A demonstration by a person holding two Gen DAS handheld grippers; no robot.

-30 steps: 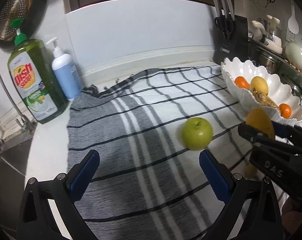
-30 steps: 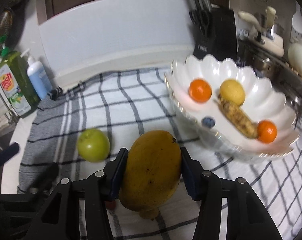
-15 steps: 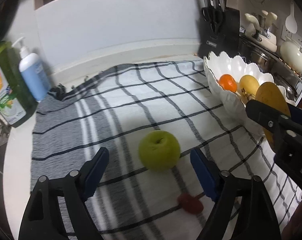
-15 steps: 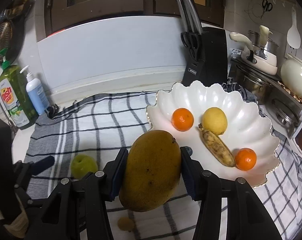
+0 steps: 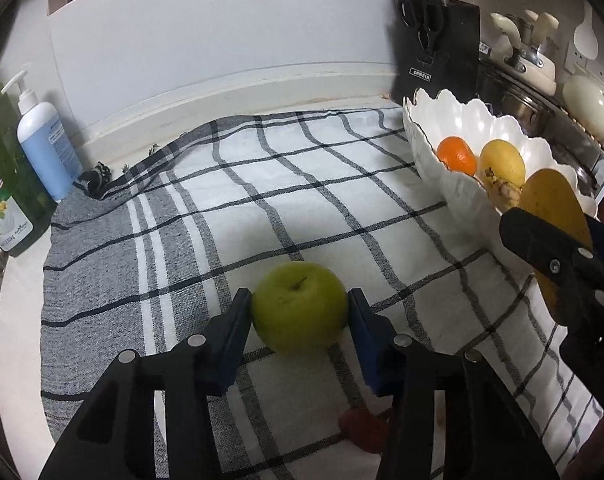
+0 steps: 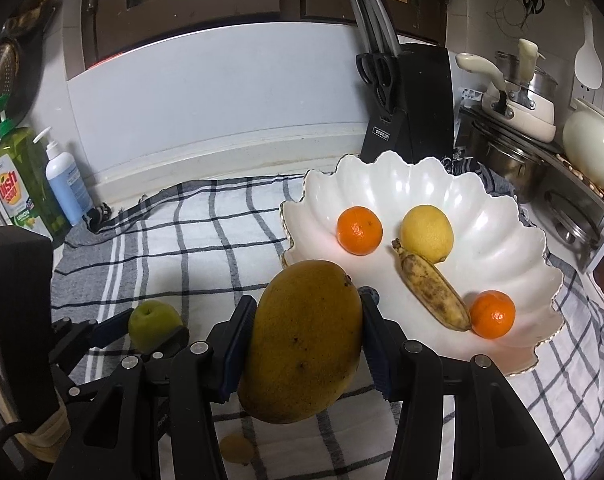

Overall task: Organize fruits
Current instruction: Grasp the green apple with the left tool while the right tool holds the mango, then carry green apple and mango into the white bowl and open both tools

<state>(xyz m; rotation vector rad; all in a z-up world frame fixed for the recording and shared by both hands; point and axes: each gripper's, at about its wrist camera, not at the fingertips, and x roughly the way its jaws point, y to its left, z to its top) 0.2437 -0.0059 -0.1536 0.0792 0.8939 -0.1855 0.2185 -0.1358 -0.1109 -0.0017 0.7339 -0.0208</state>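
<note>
Closing on the apple, my left gripper now pinches it on the cloth; my right gripper clamps the mango near the bowl, so both fruits can go in.

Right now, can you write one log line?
left gripper: just closed on green apple | right gripper: holding mango | bowl: waiting

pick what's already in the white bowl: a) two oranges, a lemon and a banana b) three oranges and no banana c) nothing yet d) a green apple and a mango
a: the right wrist view shows two oranges, a lemon and a spotted banana lying in the white bowl.
</note>
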